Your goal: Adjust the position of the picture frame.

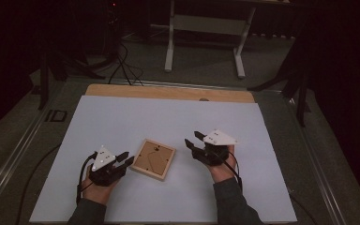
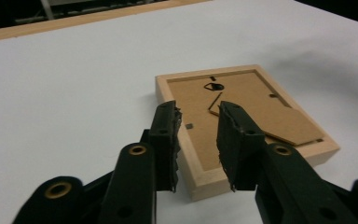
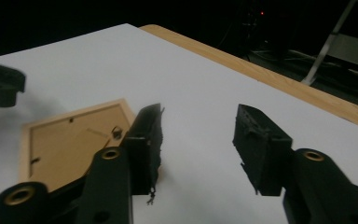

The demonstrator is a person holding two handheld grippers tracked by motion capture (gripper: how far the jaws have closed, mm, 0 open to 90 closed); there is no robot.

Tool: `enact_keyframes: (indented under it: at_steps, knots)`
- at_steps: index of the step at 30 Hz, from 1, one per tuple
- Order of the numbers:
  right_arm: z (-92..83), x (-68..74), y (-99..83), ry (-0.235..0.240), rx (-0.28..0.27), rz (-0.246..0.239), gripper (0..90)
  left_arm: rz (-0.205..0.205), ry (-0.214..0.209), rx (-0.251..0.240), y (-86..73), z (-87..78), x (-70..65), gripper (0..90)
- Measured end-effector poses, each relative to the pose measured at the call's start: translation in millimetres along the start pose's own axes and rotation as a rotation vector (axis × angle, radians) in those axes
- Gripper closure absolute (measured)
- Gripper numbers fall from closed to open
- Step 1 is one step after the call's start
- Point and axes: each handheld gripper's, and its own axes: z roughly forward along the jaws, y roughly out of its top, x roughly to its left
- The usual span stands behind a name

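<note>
On a white sheet (image 1: 122, 122) over a wooden table (image 1: 168, 91), a face-down picture frame (image 1: 153, 159) lies untouched between the left gripper (image 1: 123, 160) and right gripper (image 1: 193, 139), both jaws parted and empty, so any handling seems not yet begun.

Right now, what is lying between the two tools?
In the high view, a wooden picture frame lies face down on the white sheet between the left tool and the right tool.

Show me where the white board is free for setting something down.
Bare: the whole far stretch of the white board up to the wooden strip, plus both outer sides. Crowded: the near middle, where the picture frame lies between the left gripper and right gripper.
</note>
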Motion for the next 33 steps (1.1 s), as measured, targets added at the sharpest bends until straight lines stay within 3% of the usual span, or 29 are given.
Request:
enact_keyframes:
  at_steps: [6, 12, 16, 22, 25, 33]
  knots:
    - [28.1, -3.8, 4.9, 0.016, 0.046, 0.039, 60.5, -0.019, -0.014, 0.019, -3.4, 3.4, 2.2, 73.7]
    - [52.8, -1.1, 0.6, 0.038, 0.115, 0.034, 77.1, -0.002, -0.007, 0.049, -6.7, 5.3, -2.9, 83.9]
    - [64.0, 1.8, -3.6, 0.055, 0.165, 0.036, 87.5, 0.016, 0.001, 0.094, -10.3, 9.6, -6.5, 89.6]
    - [76.7, 8.5, -10.4, 0.089, 0.215, 0.006, 86.9, 0.041, 0.004, 0.118, -15.8, 8.5, -14.3, 89.8]
    - [82.1, 8.6, -13.5, 0.078, 0.245, 0.008, 86.5, 0.066, 0.028, 0.138, -16.5, 6.7, -19.1, 89.8]
    - [91.7, 9.7, -20.0, 0.082, 0.284, 0.006, 88.2, 0.076, 0.019, 0.177, -24.0, 6.4, -32.9, 89.9]
